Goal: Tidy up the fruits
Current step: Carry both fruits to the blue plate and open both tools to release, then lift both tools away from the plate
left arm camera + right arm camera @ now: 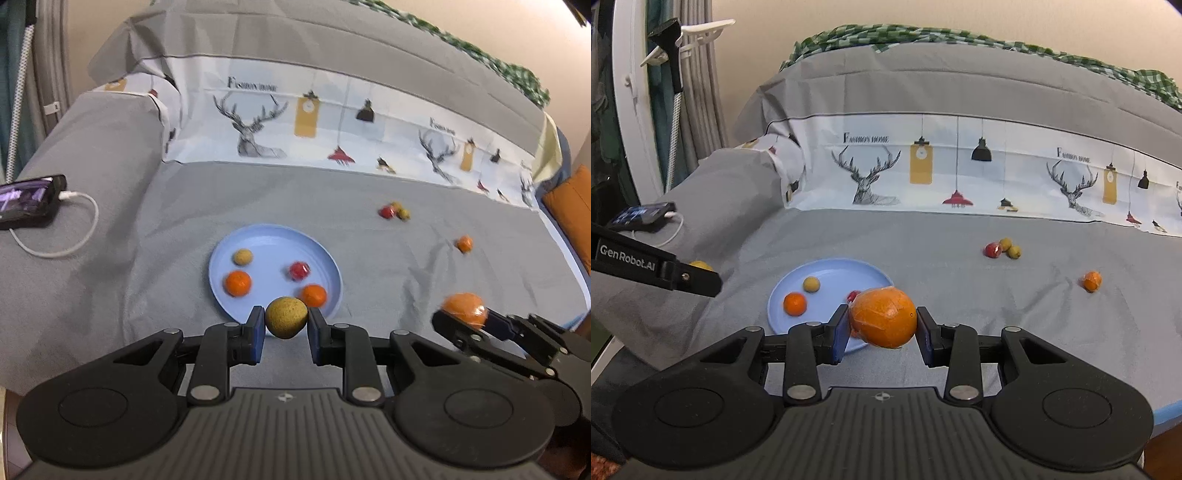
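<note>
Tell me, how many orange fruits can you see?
4: two on the blue plate, one at its left and one at its near edge; one in the right gripper; one loose on the grey cover, far right. None seems hidden.

Four fruits (238, 283) on plate (258, 236)

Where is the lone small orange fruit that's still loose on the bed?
The small orange fruit lies alone on the grey bedcover, right of the blue plate and nearer than the red-and-yellow fruit cluster; the left wrist view shows it too.
</note>
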The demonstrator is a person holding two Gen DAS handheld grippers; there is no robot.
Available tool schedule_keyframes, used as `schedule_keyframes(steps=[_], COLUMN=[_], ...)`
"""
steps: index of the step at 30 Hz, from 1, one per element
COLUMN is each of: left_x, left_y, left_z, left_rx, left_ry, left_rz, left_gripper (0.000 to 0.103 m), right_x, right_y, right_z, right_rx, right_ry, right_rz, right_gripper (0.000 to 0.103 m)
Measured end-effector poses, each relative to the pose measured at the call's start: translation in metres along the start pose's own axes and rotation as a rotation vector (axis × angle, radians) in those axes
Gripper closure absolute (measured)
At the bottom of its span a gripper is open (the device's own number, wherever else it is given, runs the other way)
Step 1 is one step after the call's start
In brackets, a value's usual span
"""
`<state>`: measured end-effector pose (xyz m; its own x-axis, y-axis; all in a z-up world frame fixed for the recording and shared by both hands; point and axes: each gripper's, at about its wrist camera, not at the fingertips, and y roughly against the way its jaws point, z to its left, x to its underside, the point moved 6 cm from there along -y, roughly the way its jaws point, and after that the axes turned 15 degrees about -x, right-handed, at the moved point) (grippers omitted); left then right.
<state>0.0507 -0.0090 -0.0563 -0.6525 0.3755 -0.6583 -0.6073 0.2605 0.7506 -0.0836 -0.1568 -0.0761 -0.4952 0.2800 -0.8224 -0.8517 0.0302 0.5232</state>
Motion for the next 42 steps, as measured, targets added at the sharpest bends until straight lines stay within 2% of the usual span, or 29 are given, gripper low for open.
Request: schedule_keyframes(steps=[4,8,18,23,29,31,32,33,34,35,36,38,42], left_x=[-0.013,-0.021,-0.039,-0.043,-0.043,-0.046,-0.049,-0.052,-0.056,-0.059,-0.06,-0.058,-0.041], left_y=[-0.011,-0.033,-0.102,-0.148,-0.193,-0.204,-0.206,-0.204,-0.198,-0.192,-0.187,-0.179,-0.145], left_z=[0.008,0.01,-0.004,-0.012,-0.021,-0.027,-0.029,-0.029,-0.028,-0.026,-0.023,-0.016,0.009], left_rx=[-0.034,-0.054,-0.068,-0.093,-0.107,-0.085,-0.081,-0.089,-0.095,-0.097,-0.096,-0.105,-0.118], left_ry=[0.025,0.034,-0.005,-0.037,-0.106,-0.151,-0.168,-0.17,-0.163,-0.155,-0.149,-0.119,-0.008], left_rz=[-0.012,0.011,0.082,0.127,0.156,0.158,0.151,0.129,0.091,0.058,0.046,0.073,0.118], left_gripper=[0.076,0.076,0.076,0.076,0.075,0.047,0.018,0.003,0.0,0.0,0.0,0.0,0.0], right_x=[-0.005,-0.006,0.001,0.006,0.014,0.015,0.014,0.01,0.006,0.002,-0.001,0.002,0.011], right_y=[-0.013,-0.031,-0.105,-0.148,-0.192,-0.205,-0.211,-0.213,-0.212,-0.208,-0.202,-0.188,-0.143], right_z=[-0.009,-0.011,-0.005,-0.002,-0.007,-0.007,-0.007,-0.007,-0.009,-0.01,-0.011,-0.015,-0.016], right_rx=[0.018,0.005,-0.06,-0.094,-0.111,-0.131,-0.134,-0.123,-0.101,-0.087,-0.083,-0.104,-0.115], right_ry=[0.004,0.004,0.043,0.081,0.118,0.16,0.179,0.191,0.194,0.189,0.176,0.14,0.075], right_rz=[-0.005,0.013,0.13,0.192,0.262,0.296,0.31,0.316,0.308,0.295,0.291,0.328,0.361], right_gripper=[0.064,0.064,0.064,0.064,0.063,0.059,0.042,0.032,0.016,0.009,0.008,0.007,0.007])
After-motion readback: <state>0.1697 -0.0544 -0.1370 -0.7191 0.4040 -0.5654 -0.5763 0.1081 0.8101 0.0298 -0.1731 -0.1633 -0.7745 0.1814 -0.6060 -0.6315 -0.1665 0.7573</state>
